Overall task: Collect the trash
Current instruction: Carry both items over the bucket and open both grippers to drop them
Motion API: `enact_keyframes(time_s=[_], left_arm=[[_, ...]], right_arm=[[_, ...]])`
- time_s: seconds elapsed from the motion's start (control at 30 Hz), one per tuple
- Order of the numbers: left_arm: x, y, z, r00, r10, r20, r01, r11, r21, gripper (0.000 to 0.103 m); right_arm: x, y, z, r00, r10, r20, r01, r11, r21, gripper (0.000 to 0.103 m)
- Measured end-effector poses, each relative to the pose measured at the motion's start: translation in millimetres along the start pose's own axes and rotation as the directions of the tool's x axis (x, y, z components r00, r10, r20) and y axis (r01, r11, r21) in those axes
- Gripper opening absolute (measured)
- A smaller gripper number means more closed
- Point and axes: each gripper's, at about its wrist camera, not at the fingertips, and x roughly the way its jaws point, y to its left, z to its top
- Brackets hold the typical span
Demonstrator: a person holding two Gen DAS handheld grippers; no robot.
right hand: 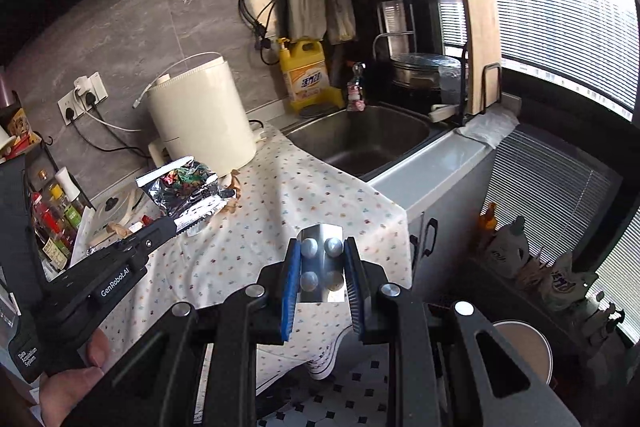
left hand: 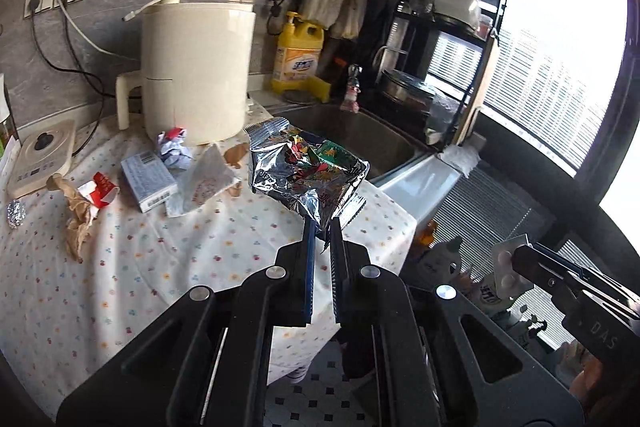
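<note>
My left gripper (left hand: 322, 223) is shut on a crumpled silver snack wrapper (left hand: 306, 173), held up over the counter's right end; the right wrist view shows that wrapper (right hand: 186, 189) at the left. My right gripper (right hand: 320, 247) is shut on a silver pill blister pack (right hand: 322, 263), clamped by its two side edges over the hanging cloth edge. The left wrist view shows this pack (left hand: 508, 269) at the lower right. Trash lies on the dotted cloth (left hand: 160, 267): a crumpled paper ball (left hand: 174, 151), a small box (left hand: 148, 181), a clear plastic bag (left hand: 202, 183), red-white packaging (left hand: 100, 189), brown paper (left hand: 78, 223), a foil ball (left hand: 16, 213).
A cream kettle (left hand: 196, 71) stands at the back of the counter, a steel sink (right hand: 368, 139) to its right with a yellow detergent bottle (right hand: 306, 77) and a dish rack (right hand: 436, 27) behind. A brown round container (right hand: 524, 351) sits on the floor at the lower right, beside bags.
</note>
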Motion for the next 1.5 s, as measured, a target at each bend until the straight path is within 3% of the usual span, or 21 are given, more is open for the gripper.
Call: enact_keyframes(time_s=[0.37, 0.7, 0.93, 1.1, 1.2, 1.3, 1.4, 1.5], left_arm=[[39.5, -101.9, -28.4, 0.987, -0.130, -0.095, 0.139, 0.985, 0.104, 0.008], [71.6, -193.0, -72.5, 0.946, -0.245, -0.210, 0.282, 0.945, 0.166, 0.008], [97.4, -242.6, -117.5, 0.905, -0.290, -0.313, 0.358, 0.914, 0.189, 0.008], [116.5, -266.9, -154.1, 0.865, -0.309, -0.394, 0.404, 0.896, 0.185, 0.008], [126.7, -279.1, -174.4, 0.836, -0.324, -0.443, 0.437, 0.881, 0.181, 0.008], [139.1, -288.5, -192.7, 0.789, -0.351, -0.505, 0.482, 0.862, 0.154, 0.009], [153.2, -294.7, -207.7, 0.746, -0.346, -0.569, 0.502, 0.854, 0.137, 0.022], [152.3, -295.6, -212.7, 0.756, -0.331, -0.565, 0.493, 0.856, 0.157, 0.046]], right_arm=[[-29.3, -89.6, -20.1, 0.989, -0.148, -0.011, 0.148, 0.982, 0.114, 0.022], [-49.9, -167.3, -51.1, 0.960, -0.272, -0.065, 0.280, 0.939, 0.200, 0.022], [-59.4, -217.7, -85.3, 0.937, -0.326, -0.129, 0.349, 0.901, 0.258, 0.022], [-60.3, -246.5, -109.2, 0.917, -0.355, -0.180, 0.394, 0.872, 0.291, 0.022], [-58.5, -260.1, -121.2, 0.907, -0.368, -0.206, 0.417, 0.856, 0.305, 0.022], [-57.1, -271.8, -131.5, 0.898, -0.377, -0.227, 0.435, 0.841, 0.323, 0.022], [-57.4, -278.5, -140.9, 0.891, -0.383, -0.242, 0.447, 0.832, 0.330, 0.022], [-55.6, -283.5, -147.7, 0.888, -0.383, -0.256, 0.452, 0.828, 0.331, 0.022]])
